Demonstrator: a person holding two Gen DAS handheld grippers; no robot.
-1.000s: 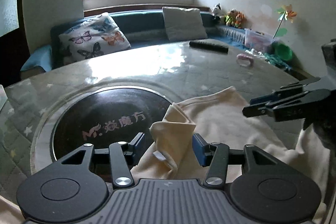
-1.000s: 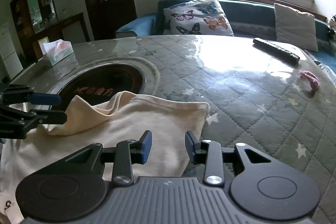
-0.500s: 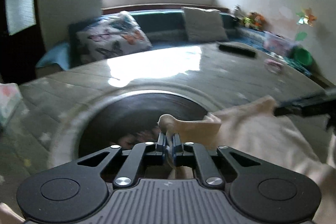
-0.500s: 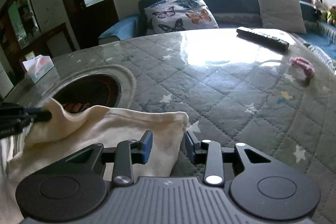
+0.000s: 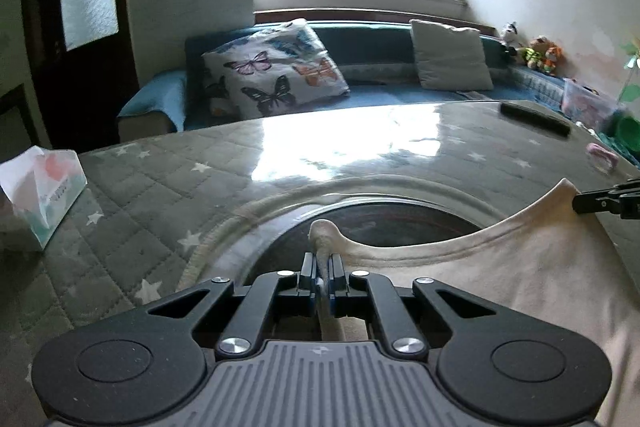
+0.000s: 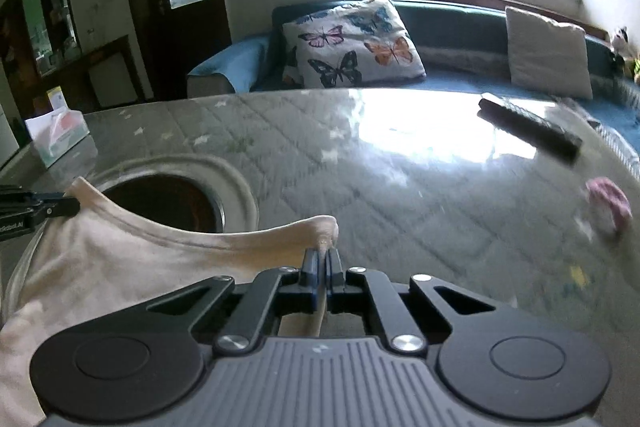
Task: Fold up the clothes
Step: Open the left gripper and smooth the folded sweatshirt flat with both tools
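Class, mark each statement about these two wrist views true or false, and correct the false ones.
1. The left gripper is shut on the cream garment. True.
2. The right gripper is open, clear of the cloth. False: it is shut on another corner.
3. A remote control lies on the table. True.
4. The tissue box sits on the garment. False: it stands apart on the table.
5. The garment's edge sags between the grippers. True.
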